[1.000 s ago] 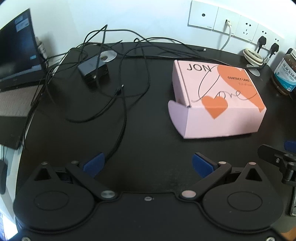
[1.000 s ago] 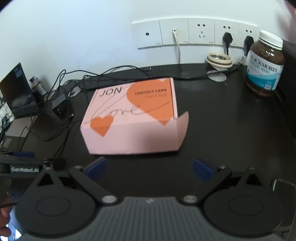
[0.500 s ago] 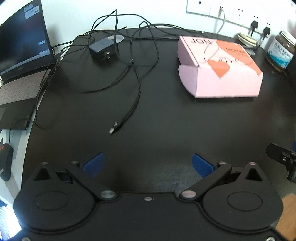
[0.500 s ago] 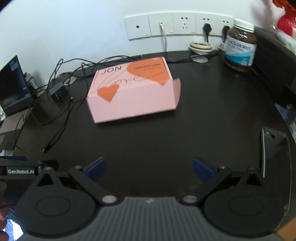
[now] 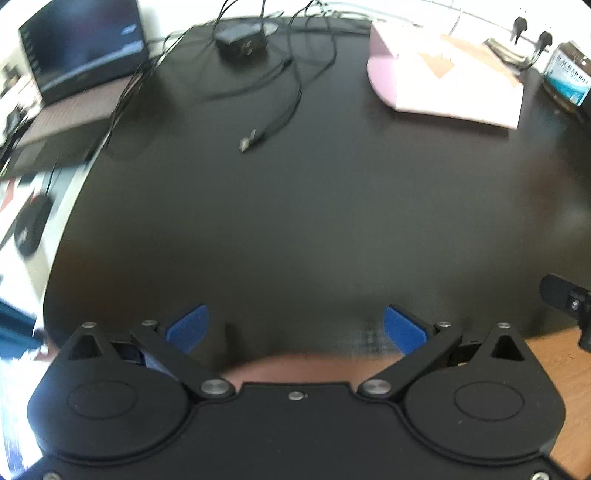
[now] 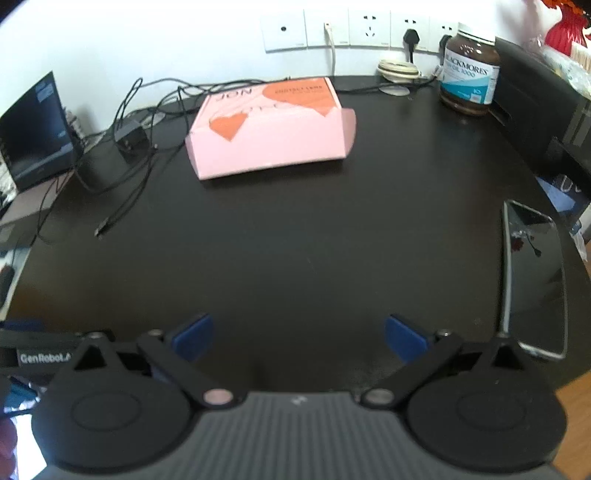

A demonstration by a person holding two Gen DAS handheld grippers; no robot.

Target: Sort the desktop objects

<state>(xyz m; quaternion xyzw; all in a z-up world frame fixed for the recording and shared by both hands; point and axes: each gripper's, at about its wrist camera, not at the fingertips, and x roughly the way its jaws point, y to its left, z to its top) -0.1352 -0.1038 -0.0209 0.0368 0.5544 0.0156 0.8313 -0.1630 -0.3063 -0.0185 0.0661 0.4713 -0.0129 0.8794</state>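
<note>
A pink box with orange hearts (image 6: 271,138) lies at the back of the black desk (image 6: 295,251); it also shows in the left wrist view (image 5: 447,83). A brown supplement jar (image 6: 469,74) stands at the back right. A black phone (image 6: 533,277) lies at the desk's right edge. A black charger (image 5: 240,42) with loose cables (image 5: 280,110) lies at the back left. My left gripper (image 5: 295,326) is open and empty over the desk's front edge. My right gripper (image 6: 297,336) is open and empty near the front edge, left of the phone.
A laptop (image 5: 77,62) stands off the desk's left side, and a black mouse (image 5: 31,225) lies below it. Wall sockets (image 6: 351,27) with plugs and a coiled white cable (image 6: 399,68) are behind the box. Dark furniture (image 6: 546,110) stands at the right.
Both grippers have pulled back towards the desk's front edge, so the box and cables look farther away. The phone has come into full view on the right. Both grippers stayed open.
</note>
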